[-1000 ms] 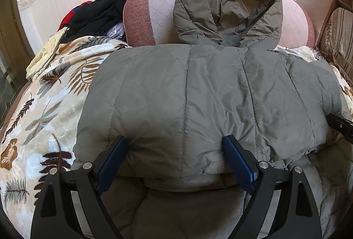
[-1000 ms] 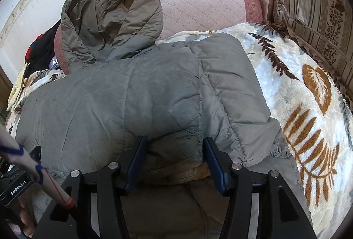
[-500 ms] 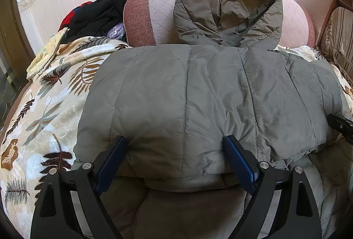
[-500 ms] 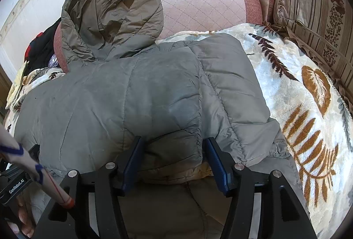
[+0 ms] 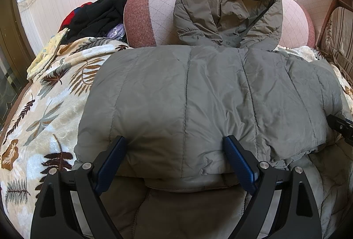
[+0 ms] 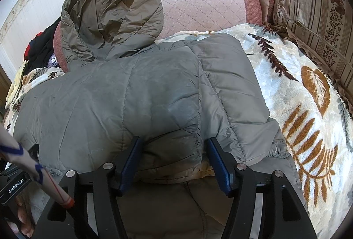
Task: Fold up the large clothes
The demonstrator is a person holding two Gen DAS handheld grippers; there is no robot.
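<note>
A grey-green hooded puffer jacket (image 5: 198, 95) lies folded on a leaf-print blanket, its hood (image 5: 229, 2) propped against a pink bolster. My left gripper (image 5: 174, 146) stands wide open at the near folded edge, and the fabric bulges between its blue fingers. In the right wrist view the same jacket (image 6: 132, 95) fills the middle. My right gripper (image 6: 174, 148) straddles a puffy fold at the near edge; its jaws are opening, and a gap shows beside the right finger. A black part of the right gripper (image 5: 340, 128) peeks in at the left view's right edge.
The leaf-print blanket (image 6: 297, 88) covers the sofa seat. A pink bolster (image 6: 203, 0) lies behind the hood. Dark and red clothes (image 5: 97, 16) are piled at the back left. A striped floral cushion (image 6: 313, 9) sits on the right. A sleeve and hand (image 6: 19, 212) hold the other gripper.
The right gripper's fingers have spread a little wider around the jacket fold. The left gripper and the jacket have not moved.
</note>
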